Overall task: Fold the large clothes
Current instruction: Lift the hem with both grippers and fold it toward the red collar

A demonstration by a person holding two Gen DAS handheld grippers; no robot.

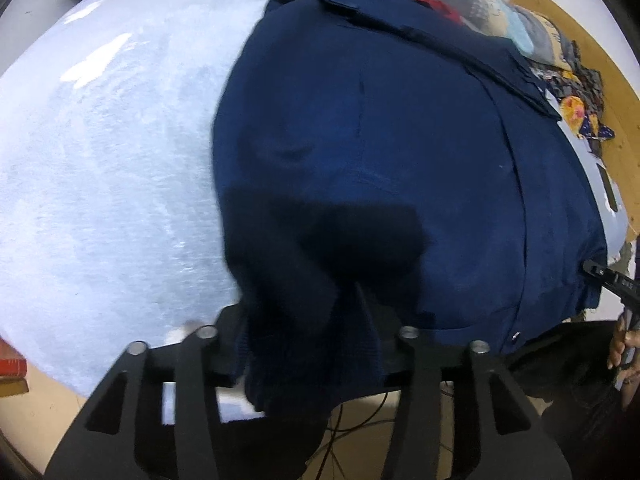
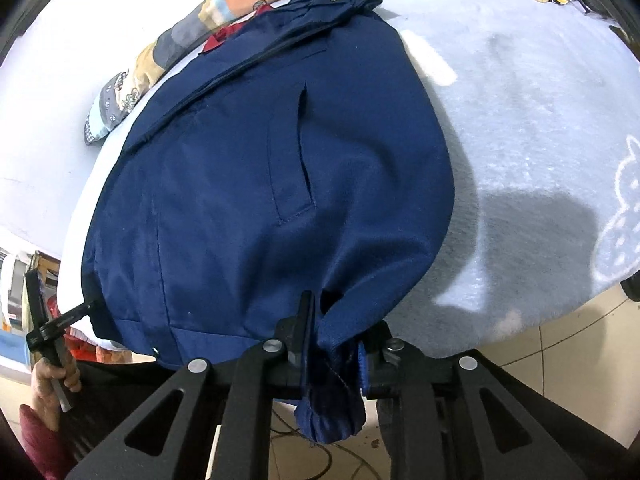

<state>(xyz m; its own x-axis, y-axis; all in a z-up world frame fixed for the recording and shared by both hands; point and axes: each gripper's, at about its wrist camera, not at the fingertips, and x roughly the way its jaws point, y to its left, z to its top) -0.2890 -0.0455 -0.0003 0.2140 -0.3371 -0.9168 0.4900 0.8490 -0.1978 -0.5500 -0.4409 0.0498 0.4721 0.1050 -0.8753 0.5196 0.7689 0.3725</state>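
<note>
Showing both tools gripping one garment's near hem.
Jacket (image 1: 380, 140): navy, spread on pale blue table (image 1: 100, 160).
Left tool (image 1: 308, 336): clamped on jacket's near-left hem.
Right tool (image 2: 336, 344): clamped on jacket's near-right corner.

Smooth cloth jacket (image 2: 256, 168) (faint sheen), fuzzy blanket (image 2: 520, 128)

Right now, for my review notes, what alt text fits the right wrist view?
The right gripper is shut on the hem of a navy jacket at the near edge of a table covered in pale blue cloth. The left gripper meets the hem's other corner; patchwork fabric lies behind the collar.
</note>
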